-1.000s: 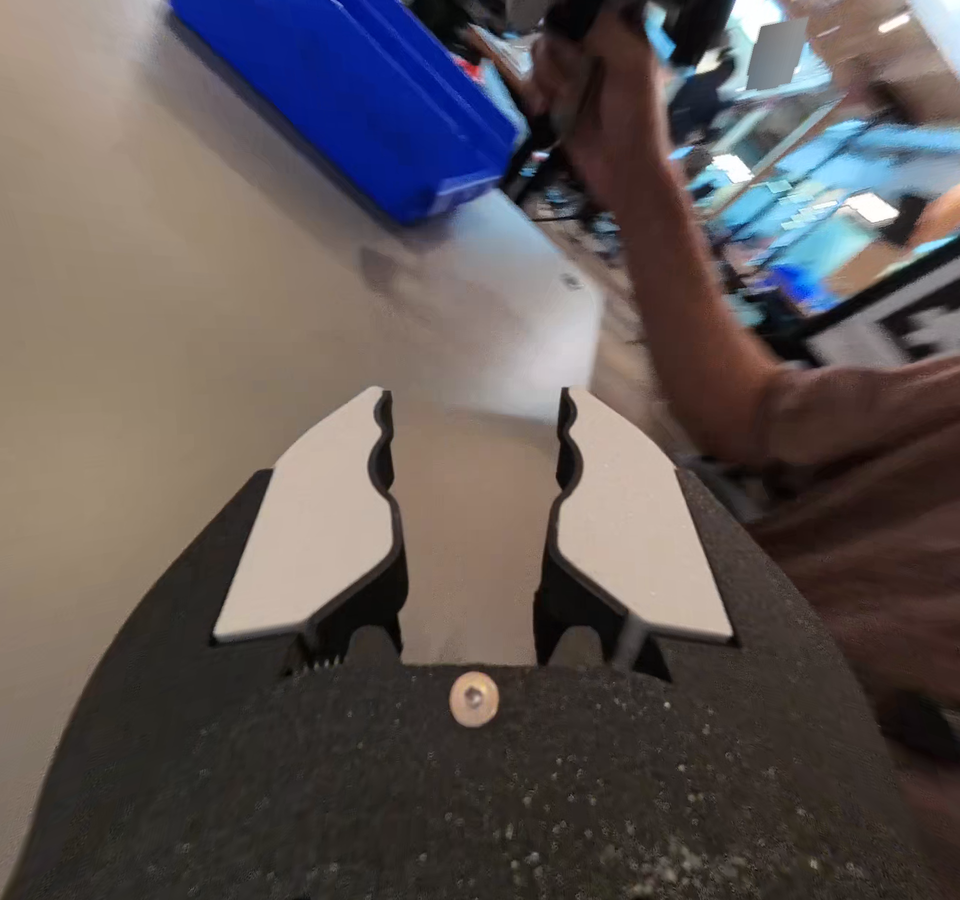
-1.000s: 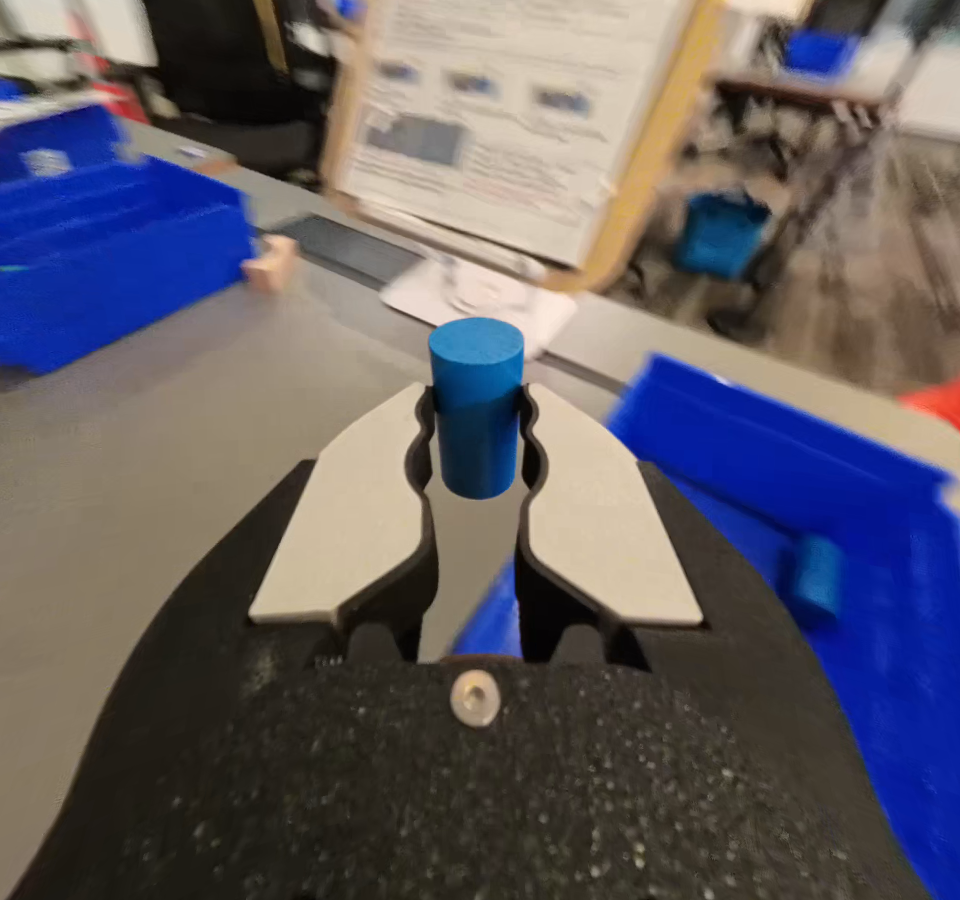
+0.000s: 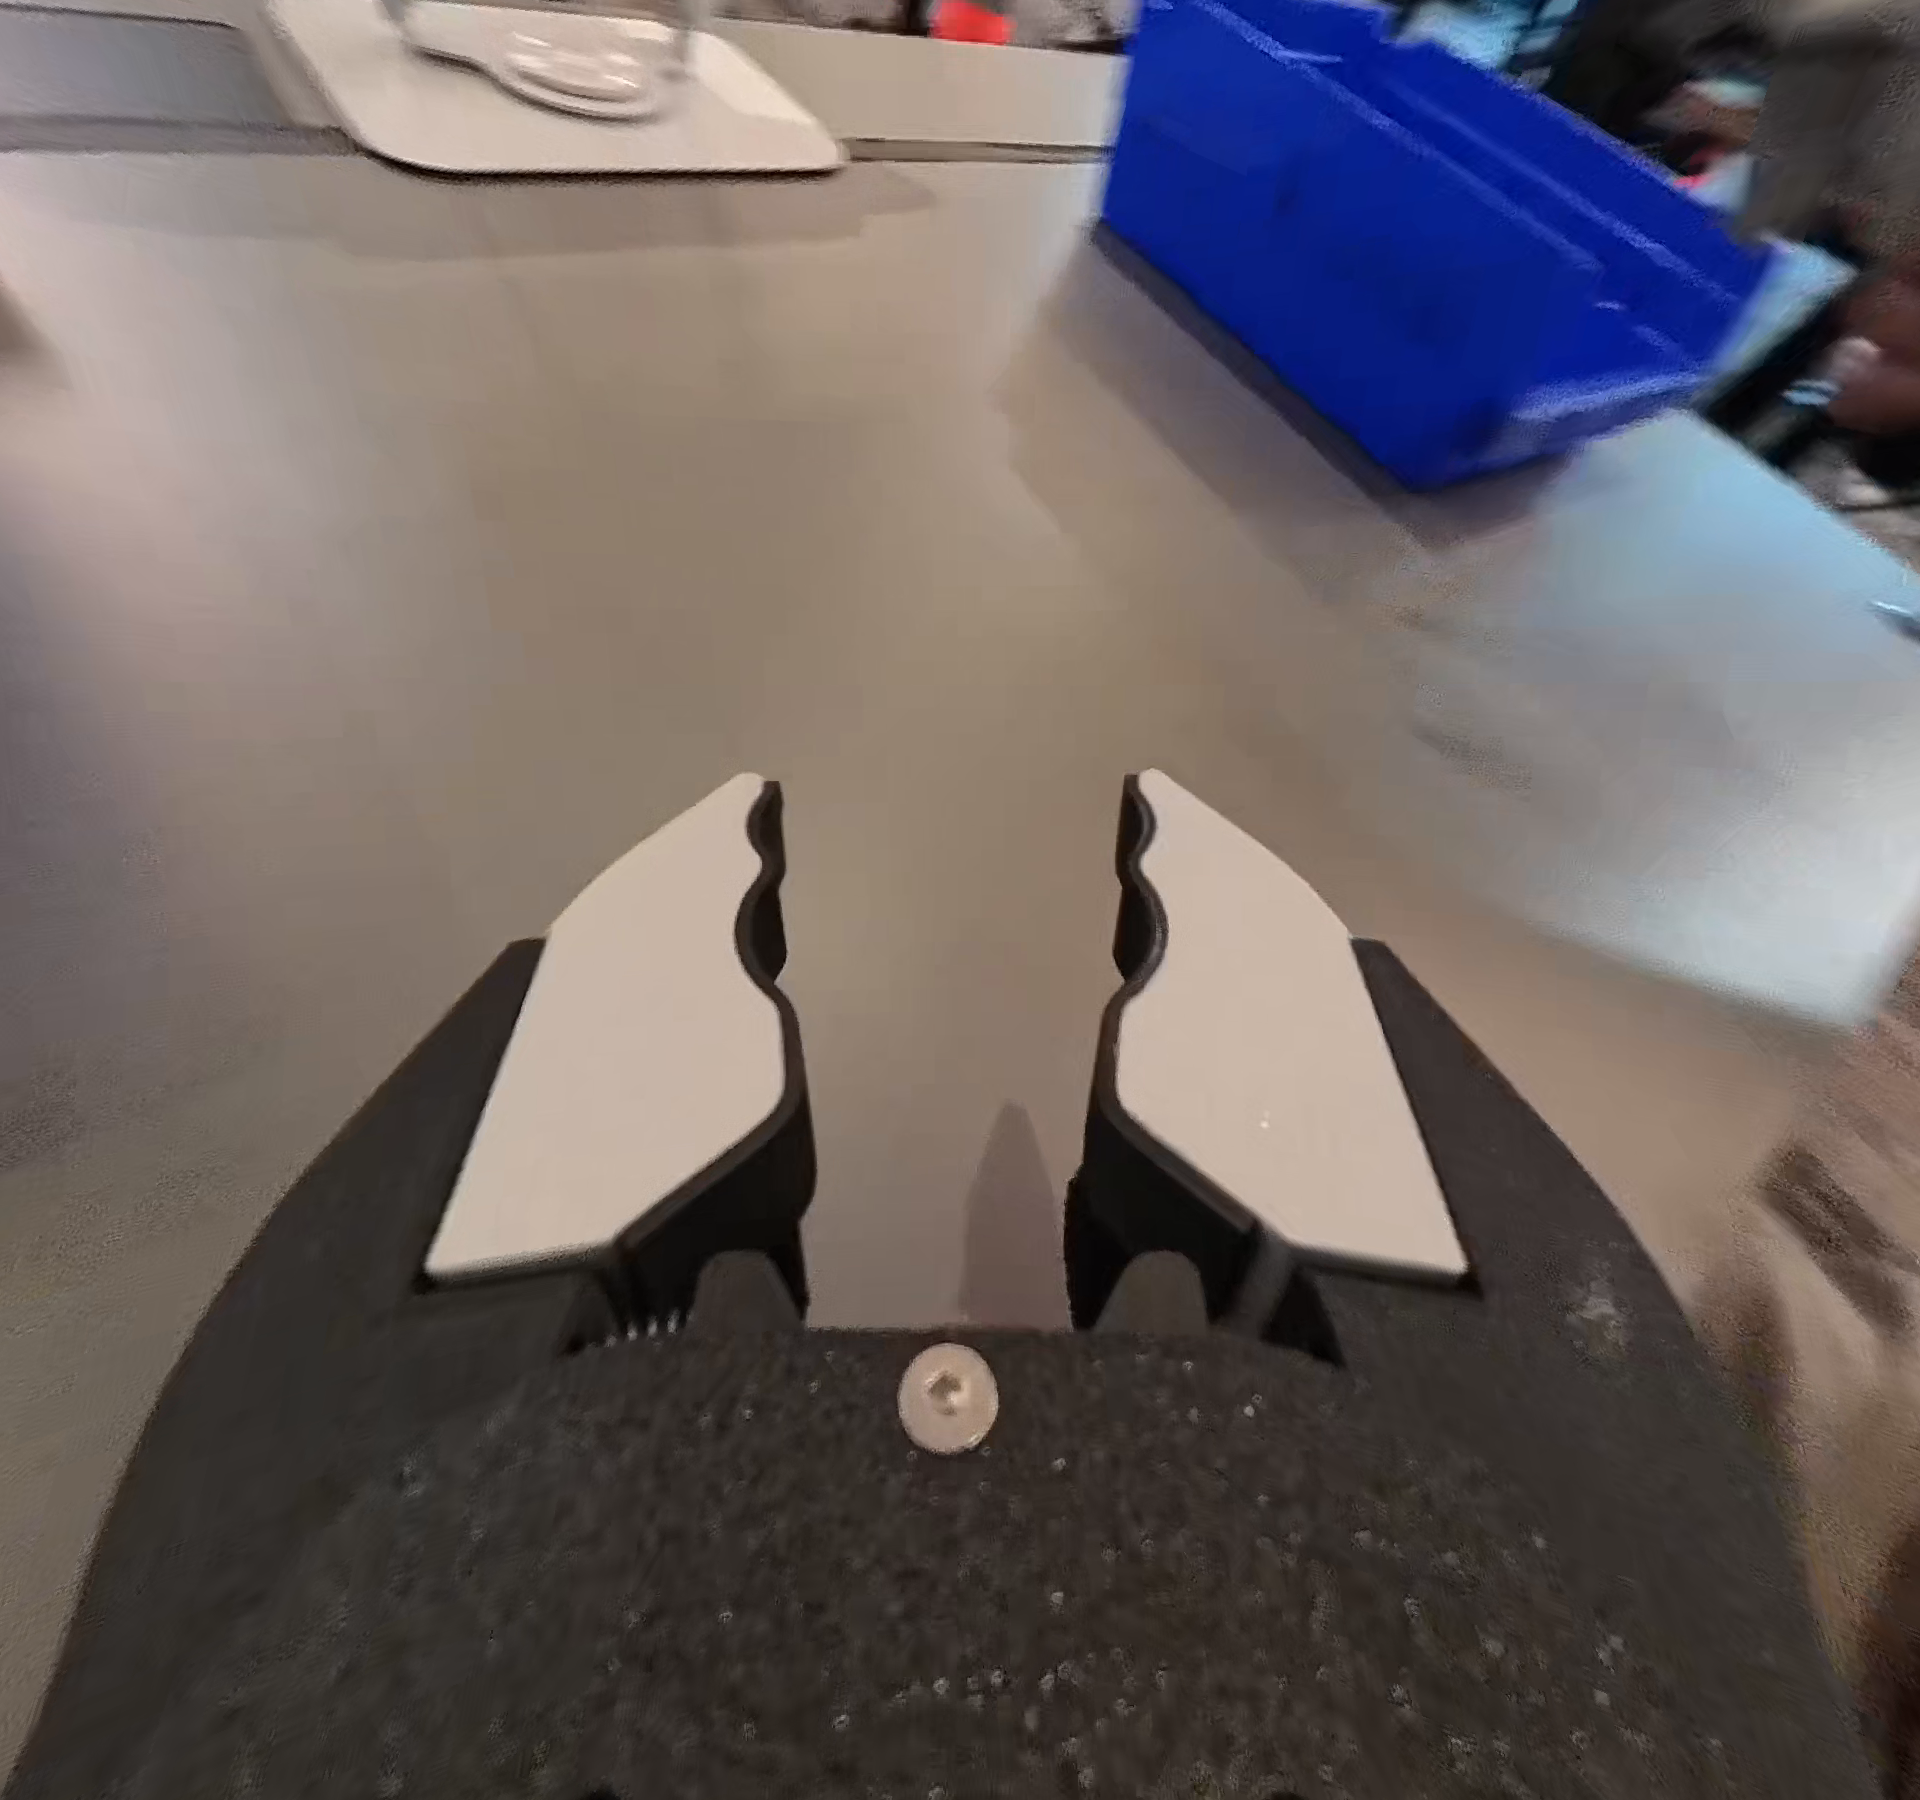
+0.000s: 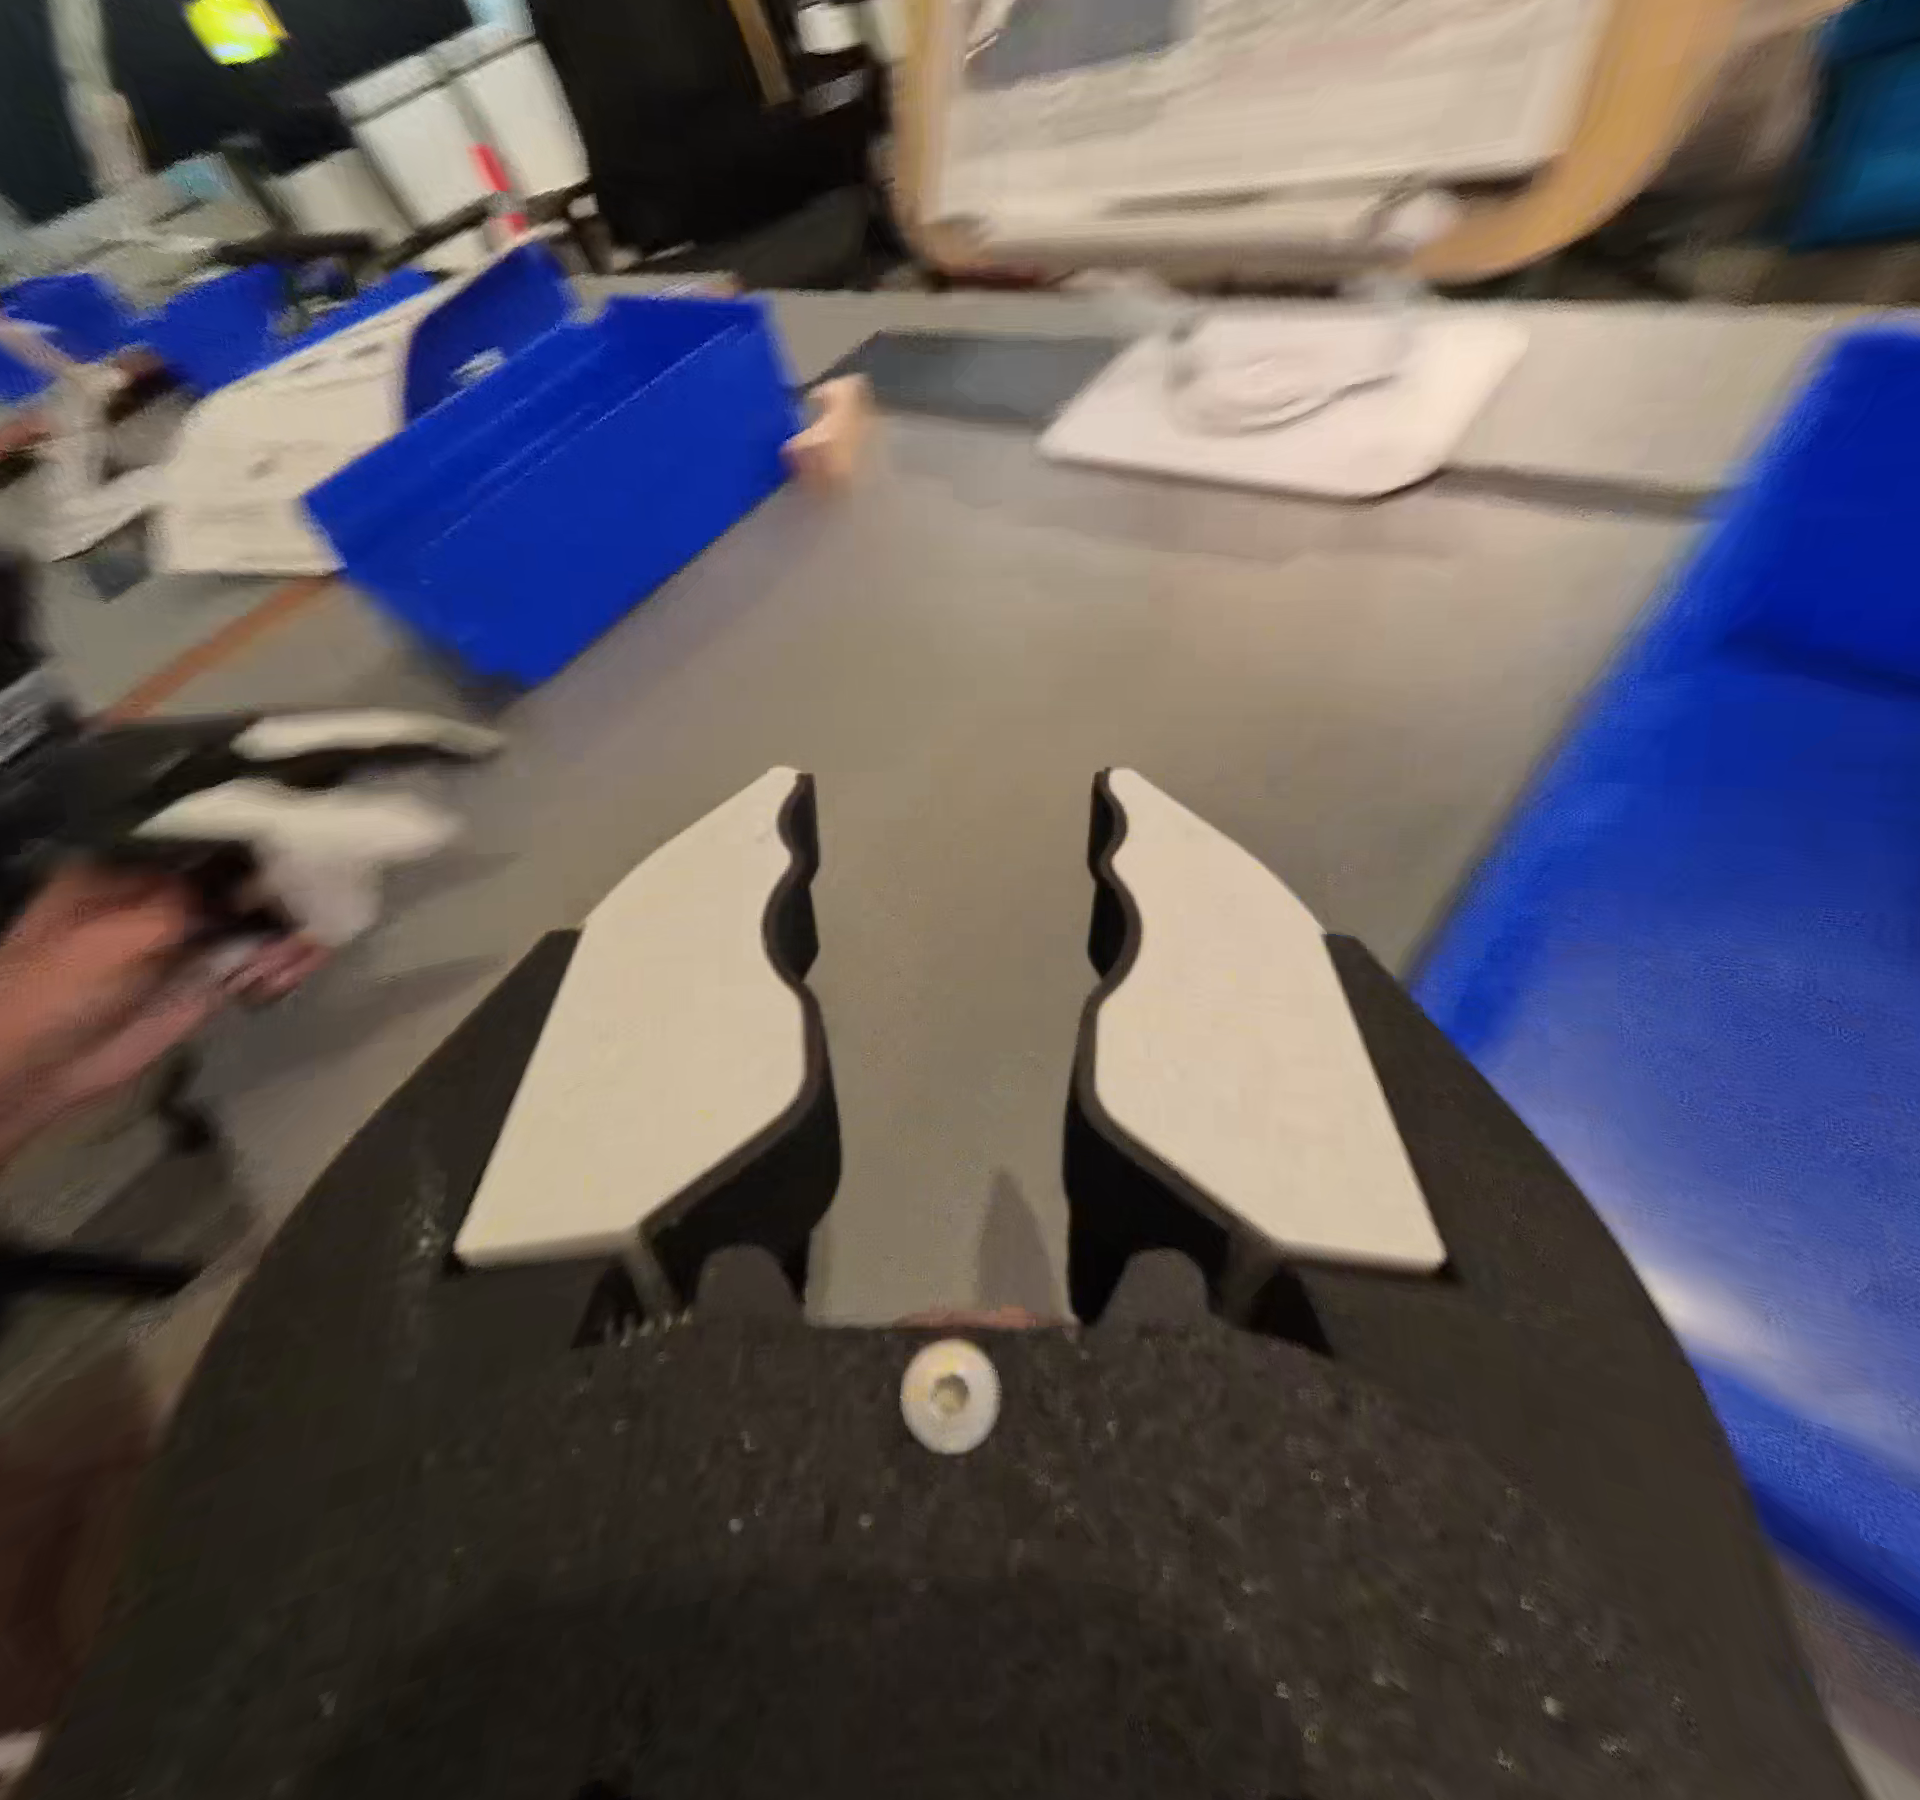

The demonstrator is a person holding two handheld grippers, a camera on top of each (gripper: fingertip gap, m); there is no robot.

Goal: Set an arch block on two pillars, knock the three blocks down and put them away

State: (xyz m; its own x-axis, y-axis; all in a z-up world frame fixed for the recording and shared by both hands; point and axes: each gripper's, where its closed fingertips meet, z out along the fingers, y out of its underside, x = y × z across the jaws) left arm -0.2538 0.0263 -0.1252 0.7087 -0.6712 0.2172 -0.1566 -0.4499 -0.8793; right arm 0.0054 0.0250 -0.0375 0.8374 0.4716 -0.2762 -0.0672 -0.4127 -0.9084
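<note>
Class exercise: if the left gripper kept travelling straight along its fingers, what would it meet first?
The open left gripper points over bare grey table. Straight ahead lies the white tray at the far edge; depth is unclear through blur.

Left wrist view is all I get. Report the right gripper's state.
Observer: The right gripper is open and empty, above the grey table.
Operator: Name any block left out.
Observer: One pale block sits on the table by the far corner of a blue bin, off to the left. I cannot tell if they touch.
Operator: Say what is on the right gripper's other side.
Observer: A second blue bin lies close on its right. What is inside is too blurred to tell.
</note>
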